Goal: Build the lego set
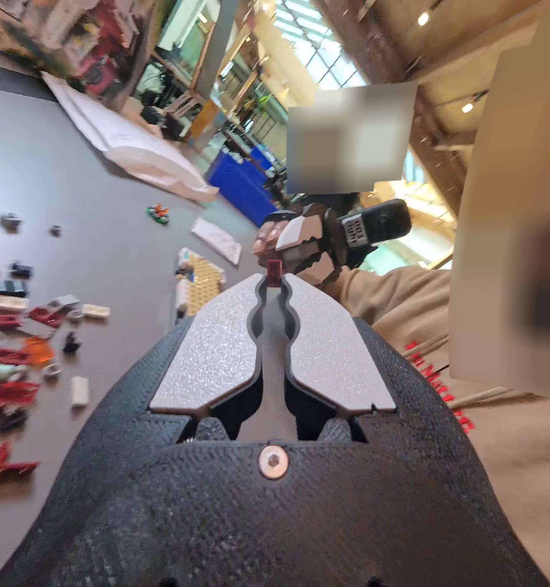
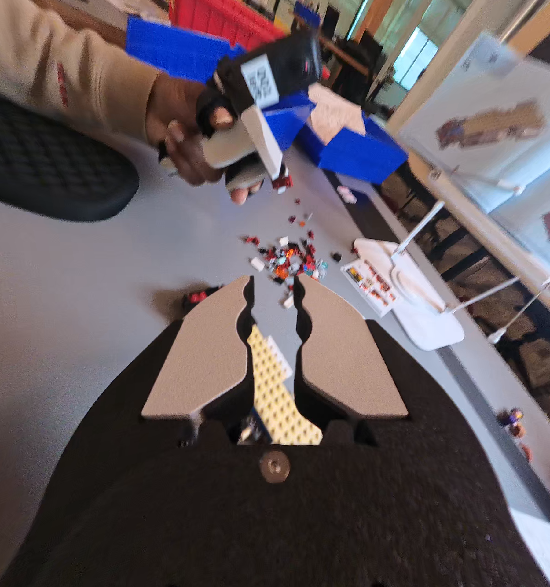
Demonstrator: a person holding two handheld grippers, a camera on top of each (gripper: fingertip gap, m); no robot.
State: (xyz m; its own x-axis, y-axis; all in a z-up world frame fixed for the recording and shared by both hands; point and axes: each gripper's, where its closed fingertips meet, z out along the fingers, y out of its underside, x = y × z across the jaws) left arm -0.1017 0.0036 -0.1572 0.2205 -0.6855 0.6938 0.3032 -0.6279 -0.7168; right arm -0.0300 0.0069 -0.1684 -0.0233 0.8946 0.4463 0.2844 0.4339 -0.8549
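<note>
Now the left gripper (image 1: 274, 277) pinches a small dark red brick (image 1: 274, 273) at its fingertips, lifted above the grey table (image 1: 61, 165), right next to the right gripper (image 2: 273, 282). That one hangs open with bare jaws over a tan studded plate (image 2: 277, 394), the scattered pile of loose bricks (image 2: 291, 257) just beyond its tips.

L tongs (image 1: 274, 279) pinched (raised), R tongs (image 2: 273, 286) parted
</note>
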